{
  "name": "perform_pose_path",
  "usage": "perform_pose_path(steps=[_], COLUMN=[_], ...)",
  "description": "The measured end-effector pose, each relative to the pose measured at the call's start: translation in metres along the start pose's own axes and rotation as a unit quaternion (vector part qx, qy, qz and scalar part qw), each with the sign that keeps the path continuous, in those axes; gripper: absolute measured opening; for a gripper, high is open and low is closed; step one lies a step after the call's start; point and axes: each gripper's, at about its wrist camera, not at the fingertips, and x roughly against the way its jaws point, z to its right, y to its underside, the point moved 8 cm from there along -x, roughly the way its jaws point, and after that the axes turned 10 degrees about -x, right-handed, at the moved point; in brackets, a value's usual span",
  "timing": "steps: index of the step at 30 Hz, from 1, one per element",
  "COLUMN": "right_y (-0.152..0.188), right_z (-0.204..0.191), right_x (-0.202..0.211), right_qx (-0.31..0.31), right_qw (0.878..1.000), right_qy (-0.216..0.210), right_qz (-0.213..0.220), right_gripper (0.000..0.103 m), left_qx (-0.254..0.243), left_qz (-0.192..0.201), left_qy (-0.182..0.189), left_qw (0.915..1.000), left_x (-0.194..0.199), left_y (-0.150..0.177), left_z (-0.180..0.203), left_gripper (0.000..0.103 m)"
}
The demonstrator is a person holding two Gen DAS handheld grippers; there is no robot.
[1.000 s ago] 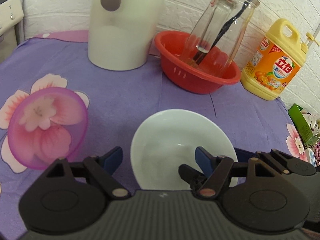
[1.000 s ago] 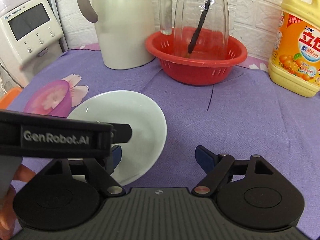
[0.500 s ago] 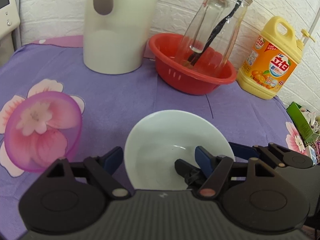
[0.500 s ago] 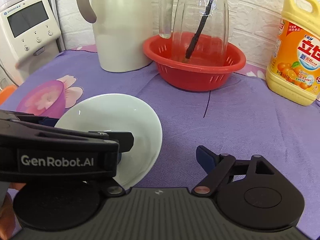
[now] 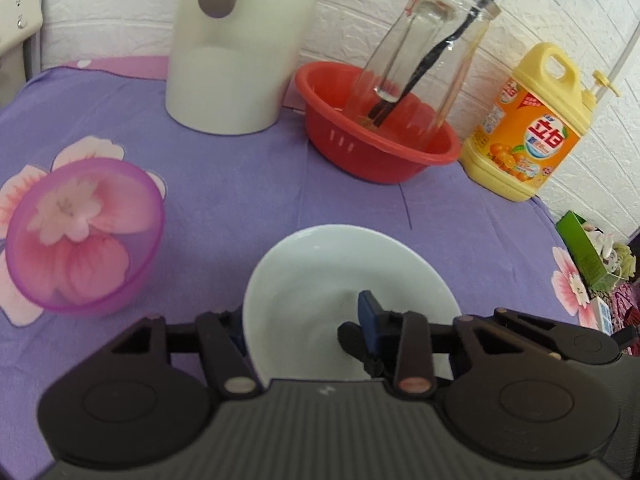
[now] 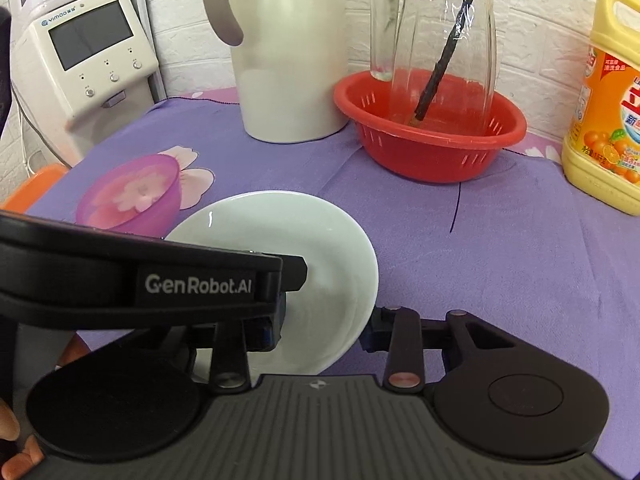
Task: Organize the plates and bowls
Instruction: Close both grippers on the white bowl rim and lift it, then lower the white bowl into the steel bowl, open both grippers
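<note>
A: Where does the white plate (image 5: 320, 276) sit?

B: On the purple tabletop (image 5: 224, 184), near its front edge, right under both pairs of tongs. The left tongs (image 5: 304, 320) straddle the near-left part of its rim: one blue pad (image 5: 370, 314) lies inside the dish and the other finger is outside, mostly hidden behind the rim. They look closed onto the rim. The right tongs (image 6: 320, 332) reach the same plate (image 6: 304, 240) from its right side, one finger over the dish and one at the outer edge, again seemingly pinching the rim, though the left tool's black body covers part of that finger.

A: What else stands around it?

B: A translucent pink bowl (image 5: 84, 236) sits to the plate's left, near but apart, over a flower print on the cloth. Farther back stand a white jug (image 5: 236, 48), a red basin (image 5: 376, 136) holding a glass pitcher (image 5: 432, 64) with a black stick (image 5: 440, 52) leaning inside, and a yellow detergent bottle (image 5: 528, 128) by the white brick wall (image 5: 540, 0).

A: Does anything block the plate?

B: Only the tools themselves. In the right wrist view the left tool crosses the plate's near-left part.

A: What does one view give that the other lacks?

B: The right wrist view shows a white machine with a screen (image 6: 88, 52) at the back left, and fingertips (image 6: 8, 428) at the lower left edge. The left wrist view shows a green box (image 5: 584, 248) at the tabletop's right end.
</note>
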Motion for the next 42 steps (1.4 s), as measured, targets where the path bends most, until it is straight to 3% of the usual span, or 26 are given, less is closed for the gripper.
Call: perform_pose_path(steps=[9, 16, 22, 29, 39, 42], right_y=[0.026, 0.086, 0.147, 0.198, 0.223, 0.222], right_z=[-0.010, -0.014, -0.013, -0.016, -0.008, -0.005], right_x=[0.088, 0.183, 0.229, 0.241, 0.231, 0.235], right_qx=[-0.002, -0.011, -0.040, -0.063, -0.075, -0.081], right_qw=[0.999, 0.995, 0.992, 0.991, 0.991, 0.991], right_qy=[0.041, 0.088, 0.103, 0.098, 0.084, 0.077], right_qz=[0.030, 0.052, 0.059, 0.065, 0.070, 0.075], right_gripper=[0.065, 0.065, 0.067, 0.067, 0.065, 0.071], left_qx=[-0.011, -0.029, -0.054, -0.086, -0.134, -0.146], left_qz=[0.028, 0.043, 0.027, 0.017, 0.019, 0.022], left_qy=[0.043, 0.080, 0.096, 0.083, 0.058, 0.075], left_qw=[0.9986, 0.9955, 0.9936, 0.9927, 0.9890, 0.9862], left_x=[0.080, 0.149, 0.177, 0.185, 0.169, 0.176], left_y=[0.029, 0.096, 0.158, 0.206, 0.220, 0.215], left_z=[0.055, 0.118, 0.153, 0.164, 0.162, 0.162], left_gripper=[0.036, 0.036, 0.036, 0.036, 0.037, 0.063])
